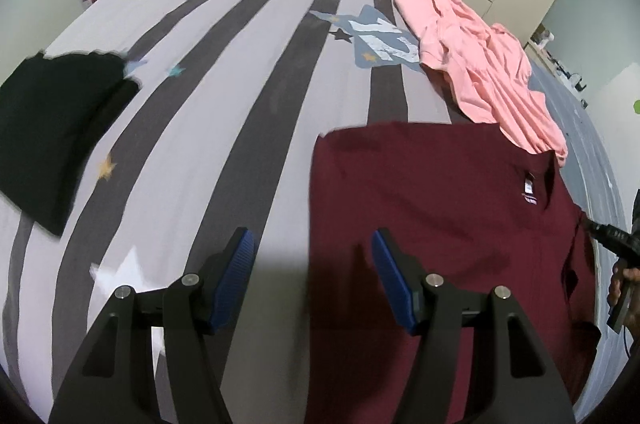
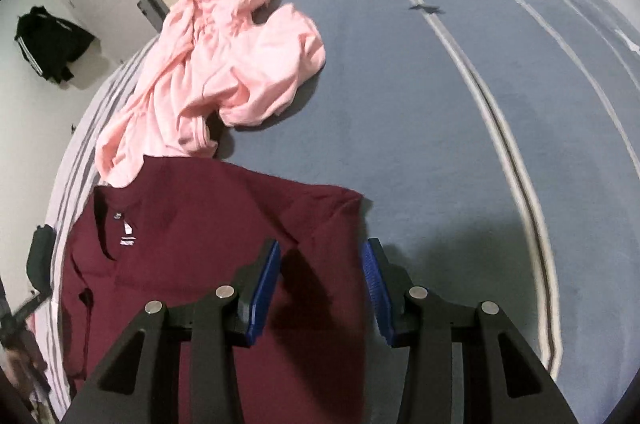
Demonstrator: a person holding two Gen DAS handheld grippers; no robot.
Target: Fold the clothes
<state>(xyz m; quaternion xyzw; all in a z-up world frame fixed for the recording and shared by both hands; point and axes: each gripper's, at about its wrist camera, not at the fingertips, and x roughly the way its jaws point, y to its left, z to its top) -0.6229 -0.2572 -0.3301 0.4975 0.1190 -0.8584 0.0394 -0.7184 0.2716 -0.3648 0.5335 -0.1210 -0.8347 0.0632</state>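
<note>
Dim, even indoor light; tongs cast soft shadows on the bed (image 1: 240, 103); motion blur, strong fisheye bending at edges.

The left gripper (image 1: 314, 244) is being held above the striped bedspread (image 1: 224, 95) with its blue-padded jaws apart and nothing gripped between them. A maroon T-shirt (image 1: 432, 199), neck label showing, is being seen spread flat beneath the right-hand finger, its edge lying below the gap. A crumpled pink garment (image 1: 476, 63) is lying beyond it, overlapping the maroon collar. A black folded garment (image 1: 52, 127) is resting well apart at the left. What is probably the right gripper (image 1: 616, 244) is being carried in a hand at the right margin.
</note>
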